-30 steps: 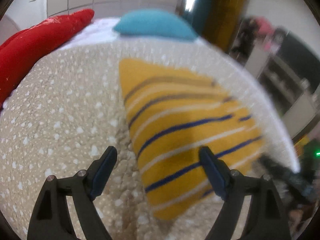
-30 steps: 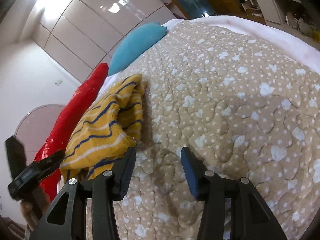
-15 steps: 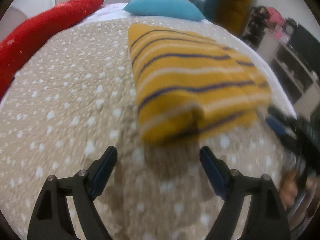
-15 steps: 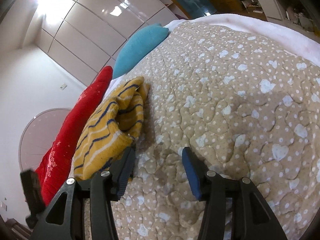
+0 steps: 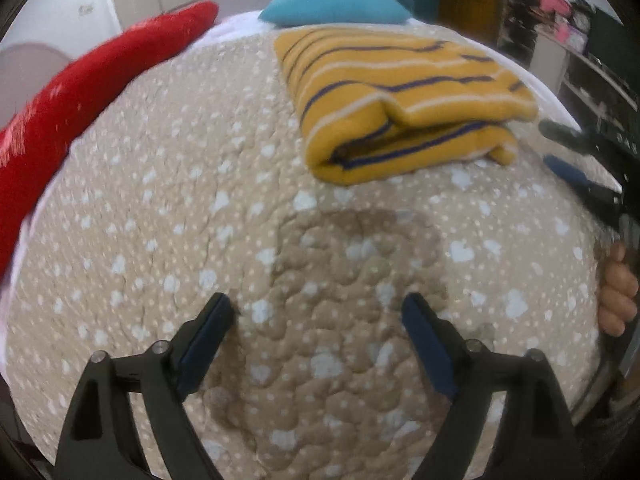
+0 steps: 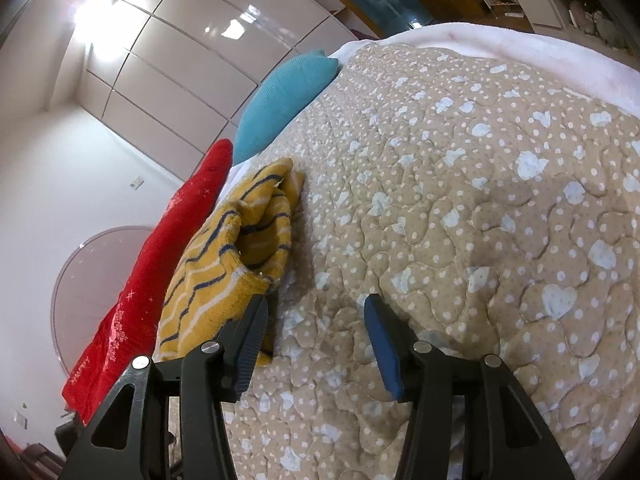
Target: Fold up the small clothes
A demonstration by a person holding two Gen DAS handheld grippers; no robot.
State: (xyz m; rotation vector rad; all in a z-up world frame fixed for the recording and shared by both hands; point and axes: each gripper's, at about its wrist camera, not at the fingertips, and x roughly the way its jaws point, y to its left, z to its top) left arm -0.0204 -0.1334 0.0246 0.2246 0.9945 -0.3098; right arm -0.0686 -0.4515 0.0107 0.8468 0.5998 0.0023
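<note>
A yellow garment (image 5: 400, 92) with blue and white stripes lies folded on the beige dotted quilt (image 5: 200, 200), far side of the bed. My left gripper (image 5: 316, 304) hovers over bare quilt well short of it, its jaws opening with nothing between them. In the left wrist view my right gripper (image 5: 560, 148) pokes in at the right edge, next to the garment's near right corner, with a person's hand (image 5: 618, 292) below it. In the right wrist view the right gripper (image 6: 316, 304) is open over the quilt, its left finger beside the garment's (image 6: 232, 248) edge.
A long red cushion (image 5: 80, 92) runs along the bed's left side and a teal pillow (image 5: 336, 4) sits at the head. Glossy wardrobe doors (image 6: 180, 52) stand behind the bed. Shelves with clutter (image 5: 580, 40) line the room to the right.
My left gripper has drawn back from over the garment, which now lies folded farther ahead. It has also left the right wrist view. The right gripper has hardly moved.
</note>
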